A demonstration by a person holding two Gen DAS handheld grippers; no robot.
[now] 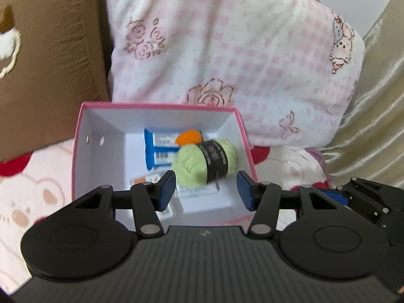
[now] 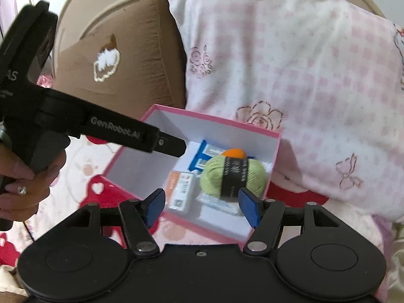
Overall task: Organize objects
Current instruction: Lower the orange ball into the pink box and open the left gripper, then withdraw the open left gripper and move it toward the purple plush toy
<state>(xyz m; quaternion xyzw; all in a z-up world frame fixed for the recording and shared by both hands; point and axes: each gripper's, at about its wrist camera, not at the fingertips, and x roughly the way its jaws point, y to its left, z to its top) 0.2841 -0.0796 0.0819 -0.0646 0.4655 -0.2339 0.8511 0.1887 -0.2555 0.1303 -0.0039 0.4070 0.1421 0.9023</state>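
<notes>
We see the green yarn ball [image 1: 204, 162] lying inside the pink box [image 1: 161, 106] on the bed, on small packets [image 1: 159, 149] (an orange thing [image 1: 188, 136] behind it). Left hand-held gripper [image 1: 205, 190] and right hand-held gripper [image 2: 202, 207] both hang above the box, jaws apart, gripping nothing.

Pink-rimmed white box [image 1: 161, 107], green yarn [image 1: 192, 166], pink-checked floral pillow [image 1: 240, 50], brown cushion [image 1: 50, 75].
</notes>
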